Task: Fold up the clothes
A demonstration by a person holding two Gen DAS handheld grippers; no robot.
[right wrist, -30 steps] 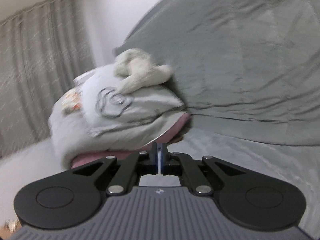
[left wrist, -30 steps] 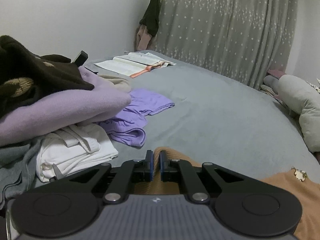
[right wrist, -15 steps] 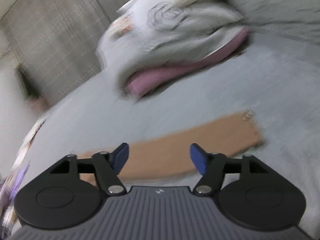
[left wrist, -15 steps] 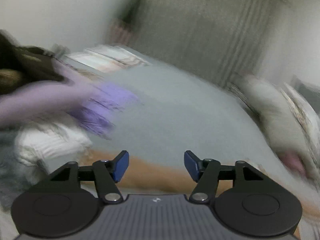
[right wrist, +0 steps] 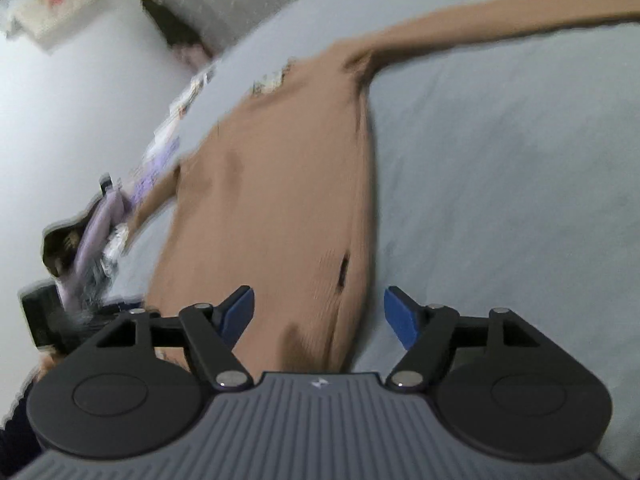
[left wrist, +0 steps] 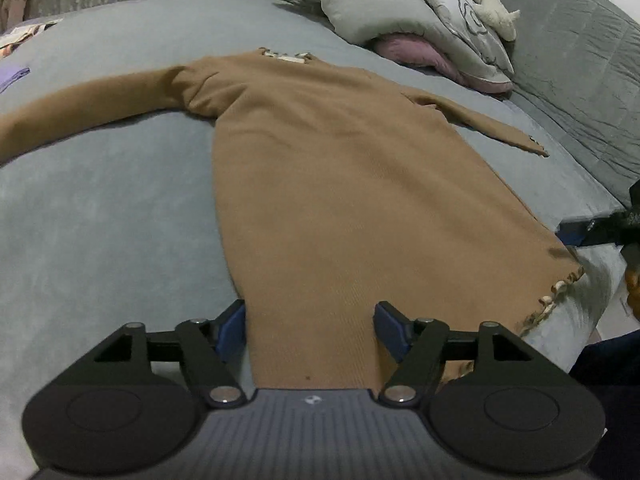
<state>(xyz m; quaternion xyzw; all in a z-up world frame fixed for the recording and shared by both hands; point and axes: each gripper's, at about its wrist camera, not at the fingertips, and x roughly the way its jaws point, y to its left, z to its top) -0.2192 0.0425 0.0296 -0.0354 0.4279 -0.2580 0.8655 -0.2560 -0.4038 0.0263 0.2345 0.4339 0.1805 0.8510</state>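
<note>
Tan ribbed knit, a long-sleeved sweater [left wrist: 344, 184] lies spread flat on the grey bed [left wrist: 100, 216], sleeves out to both sides, its scalloped hem toward the claws. The left claw [left wrist: 310, 330] stands wide with nothing held, its blue pads either side of the hem's left part, the sweater's body stretching straight ahead of it. The right claw [right wrist: 318, 314] is likewise wide and empty, hanging over the hem's right edge; ahead of it the sweater [right wrist: 272, 200] runs away to a pale-trimmed collar, though this view is blurred. Far ahead and right of the left claw, grey pillows [left wrist: 404, 8] with a cream plush toy [left wrist: 490, 4] on top rest by the headboard.
</note>
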